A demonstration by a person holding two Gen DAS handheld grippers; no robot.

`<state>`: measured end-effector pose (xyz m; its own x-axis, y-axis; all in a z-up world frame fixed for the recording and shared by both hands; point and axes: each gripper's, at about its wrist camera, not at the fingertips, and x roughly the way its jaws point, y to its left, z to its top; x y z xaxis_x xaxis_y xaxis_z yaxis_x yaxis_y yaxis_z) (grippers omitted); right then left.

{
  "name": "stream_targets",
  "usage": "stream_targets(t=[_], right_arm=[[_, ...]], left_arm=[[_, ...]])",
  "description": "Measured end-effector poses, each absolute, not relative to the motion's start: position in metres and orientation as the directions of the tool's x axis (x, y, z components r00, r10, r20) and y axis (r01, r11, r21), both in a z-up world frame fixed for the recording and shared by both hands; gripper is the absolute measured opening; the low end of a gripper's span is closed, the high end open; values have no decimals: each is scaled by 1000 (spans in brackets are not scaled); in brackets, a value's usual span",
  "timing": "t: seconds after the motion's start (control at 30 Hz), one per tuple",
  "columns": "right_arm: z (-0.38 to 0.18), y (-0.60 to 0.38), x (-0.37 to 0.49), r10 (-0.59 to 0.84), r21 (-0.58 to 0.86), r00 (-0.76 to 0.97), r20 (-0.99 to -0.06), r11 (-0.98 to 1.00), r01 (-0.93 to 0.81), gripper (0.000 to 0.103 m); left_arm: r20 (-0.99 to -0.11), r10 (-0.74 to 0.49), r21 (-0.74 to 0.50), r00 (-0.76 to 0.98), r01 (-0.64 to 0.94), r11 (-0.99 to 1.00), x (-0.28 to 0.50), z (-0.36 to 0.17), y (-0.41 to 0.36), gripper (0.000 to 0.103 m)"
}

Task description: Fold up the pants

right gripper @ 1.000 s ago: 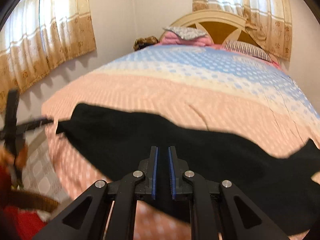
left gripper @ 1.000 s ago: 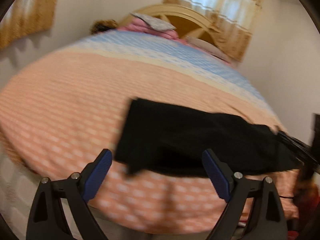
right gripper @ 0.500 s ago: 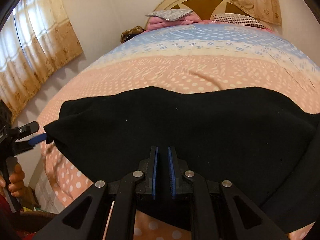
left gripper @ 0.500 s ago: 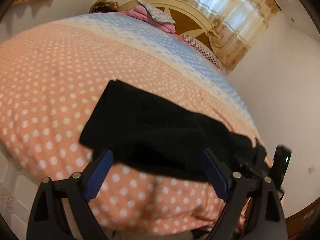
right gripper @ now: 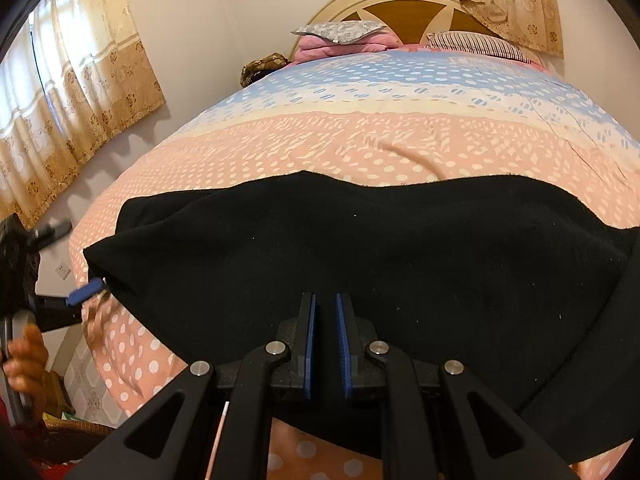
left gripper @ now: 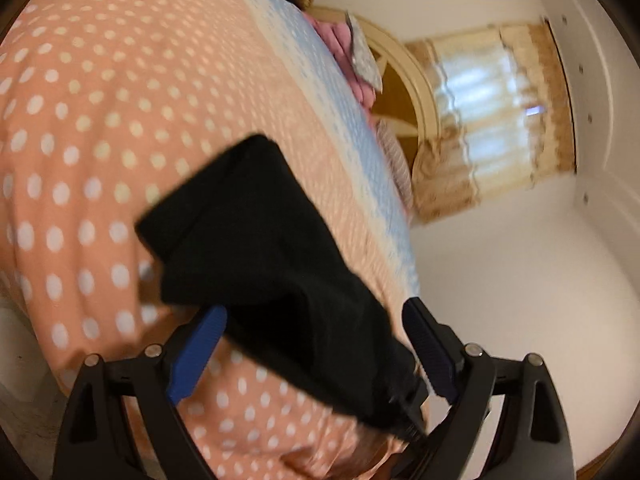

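Black fabric runs between the blue pads of the right tongs (right gripper: 325,344), which are clenched on the near hem of the pants (right gripper: 360,248); only a thin slit shows between the pads. Right tongs point down at a slant across the bed, level in roll.

Left tongs (left gripper: 316,352) are released, pads spread wide. Left wrist view is strongly tilted, so the tool is rolled to one side. The pants' end (left gripper: 256,240) passes between the spread pads; the view is blurred, and no pad can be seen pressing on the cloth. In the right wrist view one blue pad (right gripper: 86,291) sits at the left corner of the pants, the other finger (right gripper: 52,229) apart above it. A hand (right gripper: 24,360) grips the left tool's handle by the bed's left edge.

Pants lie as a wide black band across the foot end of the bed (right gripper: 400,140), reaching from near the left edge to past the right side of the frame, near hem at the foot edge.

Bed cover: peach with white dots near, cream then blue bands toward the headboard (right gripper: 400,4). Pillows (right gripper: 340,34) are stacked at the head. Curtains (right gripper: 72,80) hang left and behind.

Cover beyond the pants is bare up to the pillows.
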<state>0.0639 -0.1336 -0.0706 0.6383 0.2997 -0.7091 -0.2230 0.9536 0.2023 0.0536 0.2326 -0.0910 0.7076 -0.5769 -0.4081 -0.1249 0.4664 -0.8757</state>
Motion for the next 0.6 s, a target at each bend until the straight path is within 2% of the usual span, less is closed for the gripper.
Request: stream_targets(t=[0.1,0.13,0.17,0.2,0.23,0.37,0.6], right_arm=[[-72,-132,64,293,198,641,-709,956,-217,11],[-72,-132,64,291,196,642,-709,956,-217,11],[-72,-132,64,290,193,642,-710,956,-218,11],[-71,-132,64,288,189,642,-710,957,-221,11],[-71,-132,63,288,186,642,-710,957,-223,11],[-72,-133,62,285,184,644,-710,958,-221,11],[-70,-131,60,294,186,637,-713,955,-232,11]], left_arm=[[-444,-546,-856,710,-157,493,60,-94,231,91],[-456,-535,-846,711,-160,508,60,-93,230,80],[-476,-523,-828,707,-160,537,61,-92,227,55],[-502,-524,-802,688,-143,580,63,-90,222,40],[-507,-535,-797,676,-131,590,64,-92,219,17],[-543,-506,-751,670,-119,649,61,-88,209,13],[-569,-354,-561,742,-36,827,68,-54,209,9]])
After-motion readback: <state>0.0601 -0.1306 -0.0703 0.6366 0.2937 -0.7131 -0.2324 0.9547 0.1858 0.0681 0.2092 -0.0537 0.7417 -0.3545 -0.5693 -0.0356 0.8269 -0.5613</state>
